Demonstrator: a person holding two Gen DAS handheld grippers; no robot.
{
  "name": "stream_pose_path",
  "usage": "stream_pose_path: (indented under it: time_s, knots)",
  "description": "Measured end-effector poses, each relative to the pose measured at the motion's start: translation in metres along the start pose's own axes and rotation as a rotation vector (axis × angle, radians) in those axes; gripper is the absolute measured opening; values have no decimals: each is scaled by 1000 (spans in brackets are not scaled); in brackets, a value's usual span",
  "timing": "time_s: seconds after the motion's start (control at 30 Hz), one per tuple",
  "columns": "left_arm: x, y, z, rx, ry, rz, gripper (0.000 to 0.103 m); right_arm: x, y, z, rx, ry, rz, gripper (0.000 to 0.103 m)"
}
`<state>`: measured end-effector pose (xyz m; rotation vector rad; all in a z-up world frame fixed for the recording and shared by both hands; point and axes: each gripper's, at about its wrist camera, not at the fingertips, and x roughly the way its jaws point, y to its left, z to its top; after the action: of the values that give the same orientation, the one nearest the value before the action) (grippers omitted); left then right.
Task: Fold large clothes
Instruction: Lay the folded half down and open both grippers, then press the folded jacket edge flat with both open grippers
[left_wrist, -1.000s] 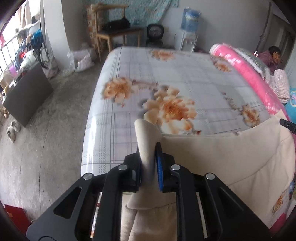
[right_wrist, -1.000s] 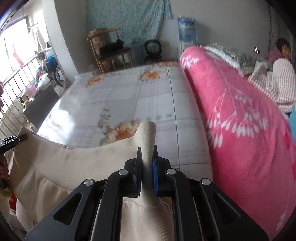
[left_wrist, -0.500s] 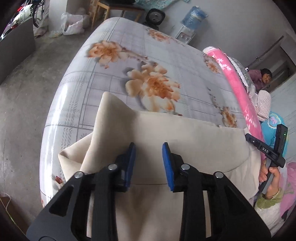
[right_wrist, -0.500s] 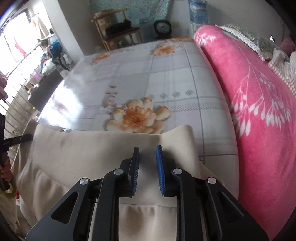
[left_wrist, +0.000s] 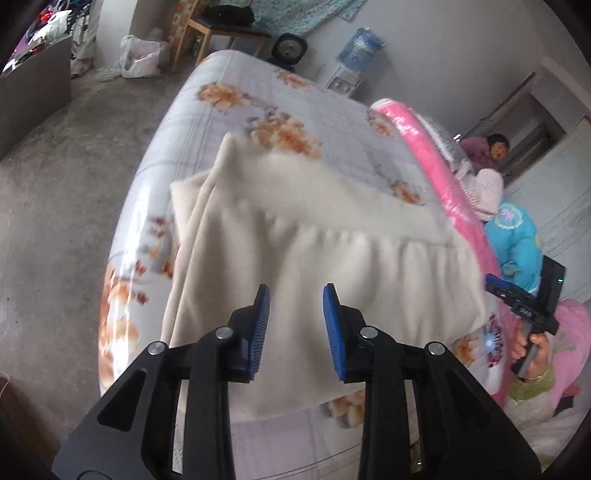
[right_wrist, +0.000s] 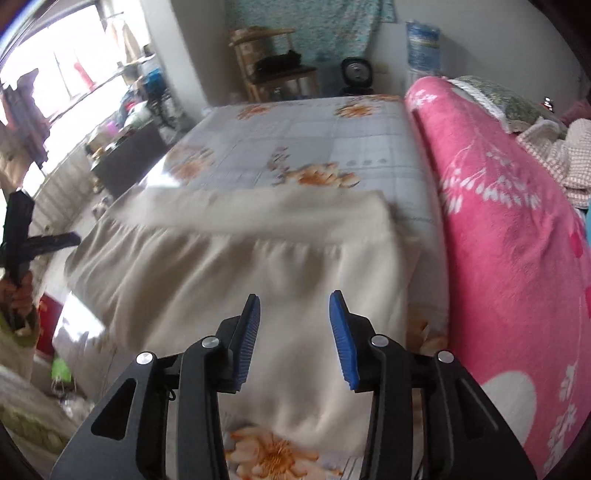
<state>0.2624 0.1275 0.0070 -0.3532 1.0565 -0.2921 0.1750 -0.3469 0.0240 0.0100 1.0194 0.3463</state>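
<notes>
Both claws hang released w/ nothing between the blue pads: left gripper (left_wrist: 296, 295) and right gripper (right_wrist: 294, 302) each point down at the cream garment (left_wrist: 325, 266), jaws parted and just been opening, cloth lying below them, not gripped. In the left wrist view the right gripper (left_wrist: 526, 302) shows at the right edge, held in a hand (left_wrist: 532, 345).

Garment lies spread on the bed (left_wrist: 325, 122), at its near end, gathered waistband across the middle, its top band turned toward the far end; lower part drapes over the near edge. Its picture is motion-blurred.

Bed wears a pale grey checked sheet w/ orange flower print. Along the bed's right edge runs a rolled pink blanket (right_wrist: 498, 229) w/ white leaf pattern, touching the sheet. Past it, a person (left_wrist: 487, 151) sits in the far right corner of the room; pale knitted cloth and a blue item lie nearby.

Room: bare grey concrete floor (left_wrist: 66, 177) left of the bed. Beyond the far end, against the wall: wooden chair (right_wrist: 277, 70) w/ dark item on the seat, small black fan (right_wrist: 356, 74), water dispenser (right_wrist: 423, 44) w/ blue bottle, turquoise patterned cloth (right_wrist: 314, 26) hung on the wall. White plastic bag (left_wrist: 138, 61) on the floor near the chair. Bright window w/ rails at left in the right wrist view; clutter below it.
</notes>
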Motion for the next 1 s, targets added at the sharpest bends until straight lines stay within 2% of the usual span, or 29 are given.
stream_pose_path:
  time_s: [0.07,0.1,0.17,0.2,0.27,0.33,0.37,0.43,0.47,0.53,0.6,0.7,0.77,0.8,0.87,0.93,0.97,1.0]
  knots:
    - [13,10,-19,23,23,120,24,14,-16,-22,50,66,-55,40]
    - [13,14,-25,41,3,132,23,21,-25,-31,68,91,-92,40]
    - [7,14,-25,42,-6,150,23,13,-32,-33,113,72,-68,37]
    - [1,10,-24,53,-12,162,24,3,-27,-31,111,57,-83,37]
    - [-15,-1,-24,105,-62,164,29,-19,-9,-27,34,-4,-123,39]
    - [-23,-8,-27,136,-92,172,33,-25,0,-31,-3,-17,-120,43]
    - [-19,-8,-29,139,-83,186,34,-22,0,-34,0,-6,-124,44]
    - [-4,0,-35,129,-29,248,34,1,-11,-44,27,77,-184,46]
    - [-2,3,-39,119,-27,253,35,4,-17,-48,60,109,-181,50]
    - [-14,-3,-38,122,-69,293,34,-10,-12,-46,97,90,-189,51]
    - [-35,-20,-36,167,-143,322,33,-33,10,-41,37,24,-221,51]
    - [-48,-52,-35,231,-198,275,36,-50,47,-27,-4,-44,-165,53]
    - [-34,-70,-32,263,-172,227,38,-40,76,-20,-41,-65,-125,58]
    - [-20,-79,-32,283,-140,226,38,-32,89,-18,-56,-66,-109,63]
    - [8,-91,-34,315,-78,240,38,-10,108,-14,-54,-54,-85,64]
    - [35,-94,-41,331,-26,288,41,17,118,-18,-35,-18,-61,64]
    - [45,-93,-44,342,-16,311,42,31,117,-22,-29,15,-81,64]
    - [46,-91,-47,344,-41,304,43,45,116,-27,-28,52,-96,65]
